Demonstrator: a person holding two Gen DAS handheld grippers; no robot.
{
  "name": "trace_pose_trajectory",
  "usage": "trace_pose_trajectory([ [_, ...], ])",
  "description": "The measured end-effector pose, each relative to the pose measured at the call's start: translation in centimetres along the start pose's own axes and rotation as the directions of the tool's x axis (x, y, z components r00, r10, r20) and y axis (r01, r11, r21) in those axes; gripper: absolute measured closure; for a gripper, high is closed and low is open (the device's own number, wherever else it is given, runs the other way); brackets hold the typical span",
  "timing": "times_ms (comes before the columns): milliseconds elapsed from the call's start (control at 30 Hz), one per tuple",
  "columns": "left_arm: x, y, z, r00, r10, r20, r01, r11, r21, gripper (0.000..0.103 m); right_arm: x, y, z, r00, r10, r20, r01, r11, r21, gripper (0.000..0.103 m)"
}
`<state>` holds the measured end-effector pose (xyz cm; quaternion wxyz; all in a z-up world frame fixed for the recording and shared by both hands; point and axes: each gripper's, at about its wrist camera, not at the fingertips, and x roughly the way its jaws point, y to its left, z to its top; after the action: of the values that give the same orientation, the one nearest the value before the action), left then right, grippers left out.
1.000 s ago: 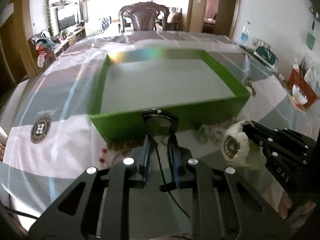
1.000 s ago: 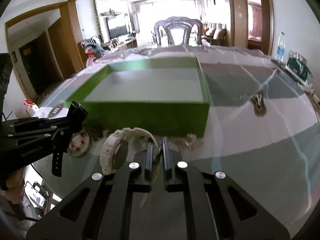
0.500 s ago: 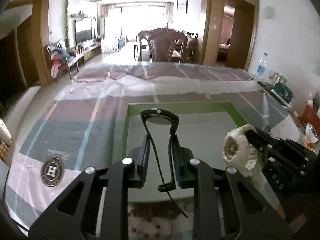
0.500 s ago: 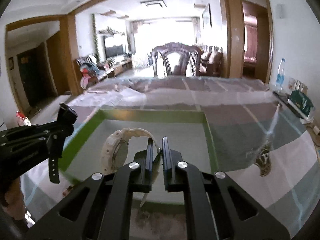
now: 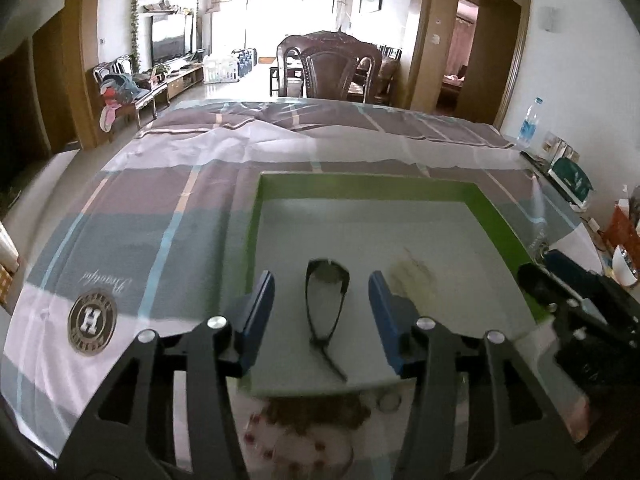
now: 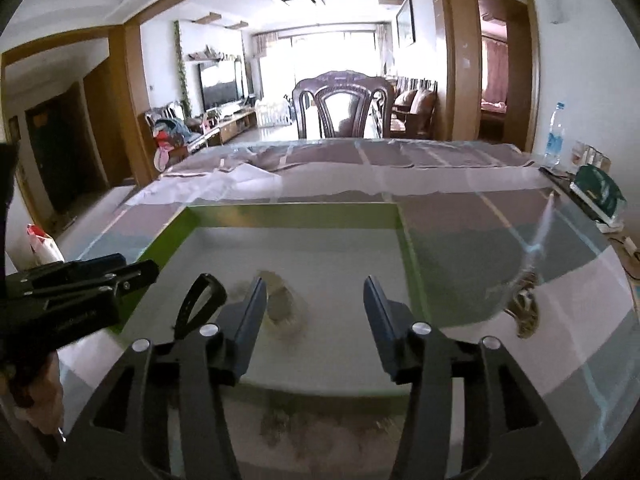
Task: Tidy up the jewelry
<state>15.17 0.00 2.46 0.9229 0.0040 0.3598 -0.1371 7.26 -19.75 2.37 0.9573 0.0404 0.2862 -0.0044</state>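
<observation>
While both my left gripper (image 5: pixel 322 312) and right gripper (image 6: pixel 314 316) stand spread over the green box (image 5: pixel 256 216), I should lift straight, not brushing the black watch (image 5: pixel 326 300).

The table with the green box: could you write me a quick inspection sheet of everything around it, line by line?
Surface: table under a striped, checked cloth with a round H logo.
Job's things: black watch lies in the green box, between the open fingers; white watch, blurred, lies in the box too.
Clutter: beaded pieces at the box's near edge; another trinket on the cloth right of the box.
Grippers: left gripper open; right gripper open; both over the box, holding nothing.
Cables: nothing seen.
Surroundings: dark wooden chair past the table, television, water bottle.
</observation>
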Motion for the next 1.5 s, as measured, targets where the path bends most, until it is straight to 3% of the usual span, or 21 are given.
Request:
trace_pose_trajectory([
  [100, -1.8, 0.3, -2.2, 0.999, 0.042, 0.001, -0.042, 0.999, 0.001, 0.054, -1.4, -1.4, -1.8, 1.0, -0.003, -0.027, 0.003, 1.0, 0.004, 0.053],
  [167, -2.5, 0.5, -3.5, 0.999, 0.048, -0.005, -0.048, 0.999, -0.002, 0.054, -1.5, -2.6, -3.3, 0.997, -0.023, -0.077, 0.024, 1.0, 0.015, 0.066],
  [200, -2.6, 0.5, -4.0, 0.999, 0.049, -0.013, -0.049, 0.999, -0.003, 0.054, -1.2, -3.1, -4.0, 0.994, -0.029, -0.102, 0.031, 0.999, 0.026, 0.067],
  [500, 0.3, 0.3, -7.6, 0.987, 0.053, -0.149, -0.055, 0.998, -0.009, 0.054, 4.0, -3.7, -7.2, 0.961, -0.014, -0.277, 0.033, 0.997, 0.064, 0.067],
  [600, 0.5, 0.5, -8.0, 0.986, 0.053, -0.157, -0.055, 0.998, -0.01, 0.053, 4.1, -1.7, -7.6, 0.959, -0.029, -0.282, 0.031, 1.0, 0.0, 0.065],
  [833, 0.1, 0.4, -8.7, 0.986, 0.047, -0.159, -0.048, 0.999, -0.004, 0.05, 2.5, 1.4, -8.6, 0.943, 0.074, -0.326, -0.104, 0.992, -0.075, 0.065],
  [967, 0.0, 0.4, -9.2, 0.985, 0.046, -0.167, -0.047, 0.999, 0.0, 0.049, 1.6, 1.6, -7.5, 0.959, 0.074, -0.275, -0.096, 0.993, -0.068, 0.065],
  [1067, 0.4, 0.6, -9.5, 0.982, 0.053, -0.183, -0.054, 0.999, -0.002, 0.049, 2.3, 2.4, -6.7, 0.961, 0.093, -0.26, -0.112, 0.992, -0.06, 0.065],
  [1267, 0.2, 1.1, -10.1, 0.981, 0.054, -0.187, -0.057, 0.998, -0.012, 0.049, 5.4, 5.1, -6.7, 0.944, 0.137, -0.301, -0.163, 0.985, -0.063, 0.066],
  [1400, 0.2, 1.5, -10.2, 0.98, 0.06, -0.192, -0.064, 0.998, -0.016, 0.049, 5.1, 5.6, -7.2, 0.94, 0.147, -0.308, -0.181, 0.98, -0.085, 0.083],
  [1467, 0.2, 1.5, -10.3, 0.979, 0.059, -0.195, -0.063, 0.998, -0.016, 0.049, 4.3, 5.5, -7.4, 0.932, 0.175, -0.316, -0.212, 0.973, -0.089, 0.097],
  [1500, 0.2, 1.5, -10.4, 0.979, 0.057, -0.196, -0.061, 0.998, -0.016, 0.049, 4.1, 5.3, -7.6, 0.927, 0.187, -0.326, -0.226, 0.97, -0.088, 0.097],
])
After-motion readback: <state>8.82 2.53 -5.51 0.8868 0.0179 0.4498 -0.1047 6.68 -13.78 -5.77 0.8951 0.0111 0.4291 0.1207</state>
